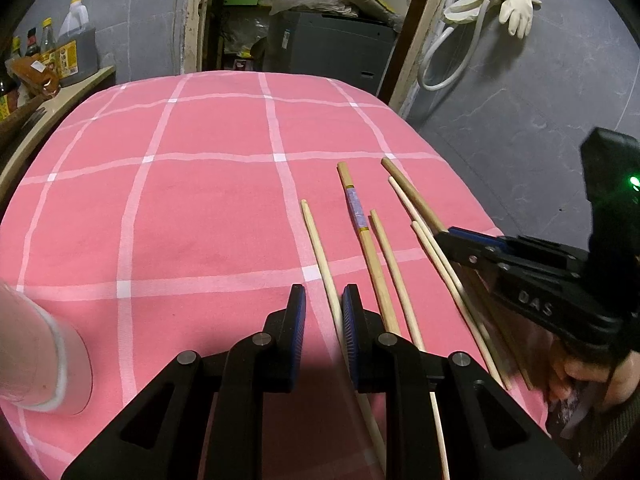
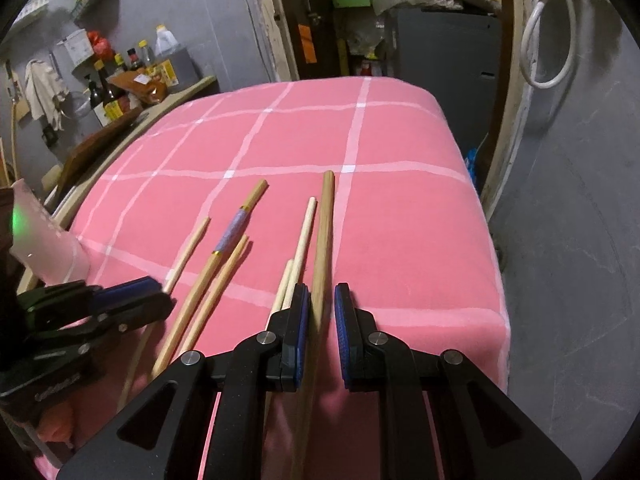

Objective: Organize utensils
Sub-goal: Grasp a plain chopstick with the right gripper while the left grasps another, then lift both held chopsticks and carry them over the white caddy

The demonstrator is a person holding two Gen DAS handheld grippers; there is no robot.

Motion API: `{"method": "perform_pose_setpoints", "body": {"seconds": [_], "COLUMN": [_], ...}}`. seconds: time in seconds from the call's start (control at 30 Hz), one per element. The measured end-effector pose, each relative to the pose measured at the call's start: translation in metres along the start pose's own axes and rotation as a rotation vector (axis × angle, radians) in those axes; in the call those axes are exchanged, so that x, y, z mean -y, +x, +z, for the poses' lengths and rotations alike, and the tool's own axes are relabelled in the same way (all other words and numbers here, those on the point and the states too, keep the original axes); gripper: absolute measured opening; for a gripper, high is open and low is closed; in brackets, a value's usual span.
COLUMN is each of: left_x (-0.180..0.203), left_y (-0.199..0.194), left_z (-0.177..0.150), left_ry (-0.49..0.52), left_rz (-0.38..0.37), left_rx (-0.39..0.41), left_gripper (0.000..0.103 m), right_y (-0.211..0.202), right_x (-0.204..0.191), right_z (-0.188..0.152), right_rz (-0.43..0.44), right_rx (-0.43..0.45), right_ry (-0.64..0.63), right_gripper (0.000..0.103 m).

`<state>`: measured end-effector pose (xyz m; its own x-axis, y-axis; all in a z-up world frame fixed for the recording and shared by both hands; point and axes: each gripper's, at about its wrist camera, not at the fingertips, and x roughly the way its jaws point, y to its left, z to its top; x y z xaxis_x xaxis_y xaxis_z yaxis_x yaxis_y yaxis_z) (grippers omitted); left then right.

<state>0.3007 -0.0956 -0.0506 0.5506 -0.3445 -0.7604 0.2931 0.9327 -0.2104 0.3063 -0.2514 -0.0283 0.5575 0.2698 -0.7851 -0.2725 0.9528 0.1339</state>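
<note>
Pale chopstick point(image 1: 320, 252) lies between left gripper point(image 1: 323, 304) fingers, narrow gap, pads not pressing. Thick brown chopstick point(image 2: 323, 248) between right gripper point(image 2: 321, 304) fingers, gap on right side. Purple-banded chopstick point(image 2: 224, 248) between both grippers. All on pink checked tabletop point(image 1: 180, 208). Clear cup point(image 1: 48, 360) far left.

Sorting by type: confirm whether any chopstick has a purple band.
Yes, one chopstick on the pink cloth has a purple wrap near its thick end.

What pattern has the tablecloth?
Pink tablecloth with a white grid; left wrist view shows it best.
</note>
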Motion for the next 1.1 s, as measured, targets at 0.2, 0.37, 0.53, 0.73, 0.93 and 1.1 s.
{"method": "perform_pose_setpoints", "body": {"seconds": [0.2,0.37,0.53,0.73,0.93,1.1], "left_x": [-0.002,-0.005,-0.005,-0.008,-0.006,-0.001], "left_y": [0.005,0.011,0.012,0.004,-0.015,-0.049], "left_z": [0.007,0.017,0.019,0.015,0.009,0.003], "left_ry": [0.011,-0.008,-0.028,-0.057,-0.060,-0.044], "left_rz": [-0.026,-0.040,-0.043,-0.054,-0.065,-0.066], "left_rx": [-0.024,-0.050,-0.061,-0.062,-0.004,0.155], "left_gripper": [0.016,0.016,0.005,0.003,0.003,0.003], "right_y": [0.010,0.016,0.014,-0.001,-0.036,-0.068], "right_x": [0.005,0.009,0.007,0.011,0.007,-0.009], "right_z": [0.019,0.028,0.027,0.018,0.004,-0.011], "right_rz": [0.019,0.034,0.042,0.094,0.138,0.166], "right_rx": [-0.050,-0.075,-0.071,-0.005,0.148,0.294], "right_ry": [0.009,0.023,0.042,0.115,0.148,0.125], "right_gripper": [0.012,0.011,0.006,0.005,0.005,0.005]}}
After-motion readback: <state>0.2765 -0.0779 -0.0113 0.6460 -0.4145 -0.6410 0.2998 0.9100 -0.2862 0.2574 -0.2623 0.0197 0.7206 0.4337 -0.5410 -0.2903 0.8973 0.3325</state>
